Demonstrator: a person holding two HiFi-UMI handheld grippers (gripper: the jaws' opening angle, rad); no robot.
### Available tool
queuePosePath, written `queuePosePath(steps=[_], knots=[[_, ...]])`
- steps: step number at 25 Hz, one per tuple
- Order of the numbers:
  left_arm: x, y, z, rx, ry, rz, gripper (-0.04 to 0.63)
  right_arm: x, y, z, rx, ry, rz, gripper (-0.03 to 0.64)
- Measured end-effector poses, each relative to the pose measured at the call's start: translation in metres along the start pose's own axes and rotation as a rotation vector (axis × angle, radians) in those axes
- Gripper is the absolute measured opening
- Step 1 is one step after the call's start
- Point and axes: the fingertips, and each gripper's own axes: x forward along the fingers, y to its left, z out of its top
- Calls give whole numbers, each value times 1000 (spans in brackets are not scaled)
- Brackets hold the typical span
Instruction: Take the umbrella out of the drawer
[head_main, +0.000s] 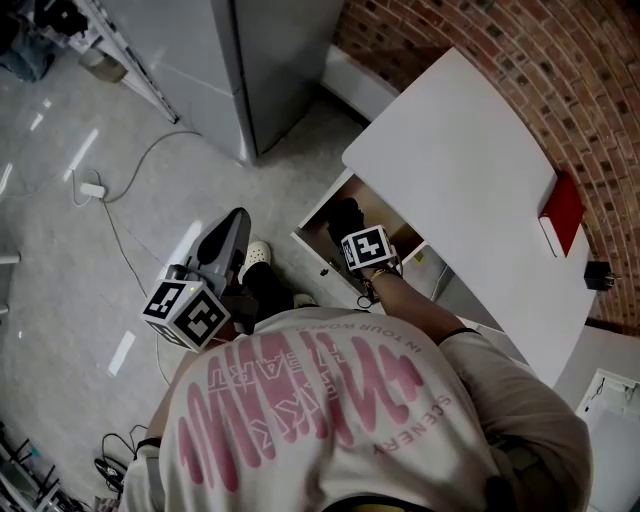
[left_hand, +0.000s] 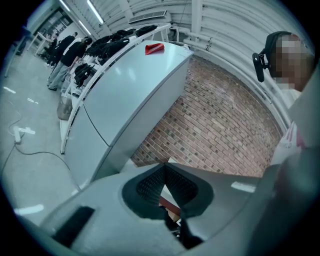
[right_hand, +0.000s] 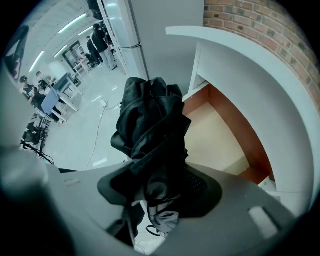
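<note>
A folded black umbrella (right_hand: 152, 125) sits bunched between the pads of my right gripper (right_hand: 160, 175), which is shut on it. In the head view the umbrella (head_main: 345, 215) hangs just above the open drawer (head_main: 318, 222) of the white cabinet, with the right gripper (head_main: 350, 232) pointing steeply down at it. The drawer's pale wooden bottom (right_hand: 220, 135) shows bare beneath the umbrella. My left gripper (head_main: 232, 228) is held out over the floor to the left of the drawer. Its fingertips meet with nothing between them, and in its own view the left gripper (left_hand: 164, 172) faces a brick wall.
The white cabinet top (head_main: 470, 170) overhangs the drawer and carries a red object (head_main: 562, 212). A tall grey cabinet (head_main: 240, 70) stands at the back. A cable with a plug block (head_main: 92, 189) lies on the floor at left. The person's white shoe (head_main: 257, 257) is near the drawer front.
</note>
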Motion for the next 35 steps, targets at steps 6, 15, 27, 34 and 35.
queuePosePath(steps=[6, 15, 27, 34, 35], knots=[[0, -7, 6, 17, -15, -2, 5, -13, 8, 15, 6, -57, 36, 242], [-8, -7, 9, 29, -38, 30, 5, -28, 20, 30, -24, -128, 75, 241], [-18, -7, 6, 24, -71, 63, 5, -47, 31, 63, -31, -230, 118, 241], [-25, -5, 8, 18, -98, 87, 5, -55, 35, 78, -39, -277, 134, 241], [-25, -5, 8, 17, -100, 89, 5, -56, 35, 80, -40, -284, 138, 241]])
